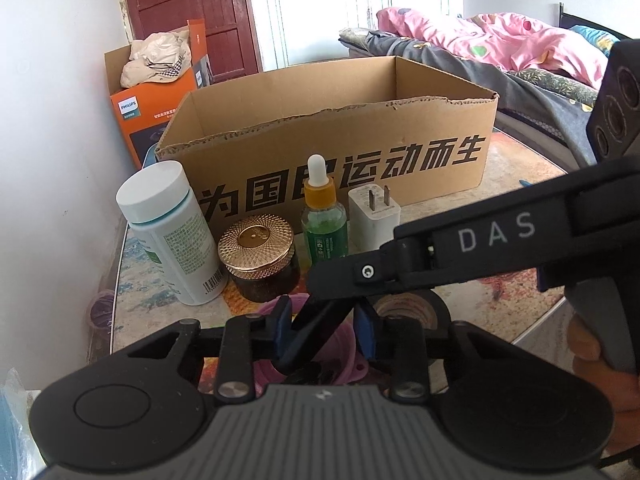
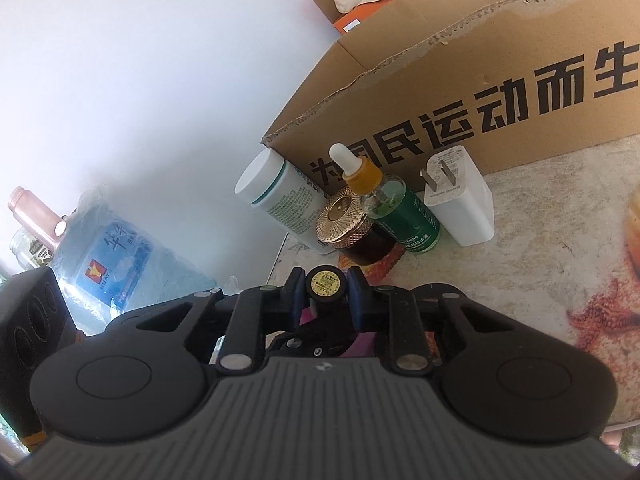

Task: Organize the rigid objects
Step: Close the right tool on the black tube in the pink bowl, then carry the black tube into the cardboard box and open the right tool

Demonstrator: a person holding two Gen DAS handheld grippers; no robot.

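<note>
A row of items stands before an open cardboard box (image 1: 360, 120): a white pill bottle (image 1: 168, 232), a gold-lidded jar (image 1: 260, 260), a green dropper bottle (image 1: 324, 216) and a white charger plug (image 1: 374, 216). My left gripper (image 1: 326, 330) is partly closed around a pink funnel (image 1: 340, 344) and the right gripper's fingers, next to a black tape roll (image 1: 412, 308). My right gripper (image 2: 325, 294) is shut on a small black bottle with a gold-labelled cap (image 2: 325, 284). The same row of items shows in the right wrist view, with the jar (image 2: 352, 224) nearest.
An orange Philips box (image 1: 160, 100) with a cloth in it stands behind the cardboard box on the left. A bed with pink bedding (image 1: 500, 44) is at the right. A blue water jug (image 2: 120, 256) stands on the floor by the white wall.
</note>
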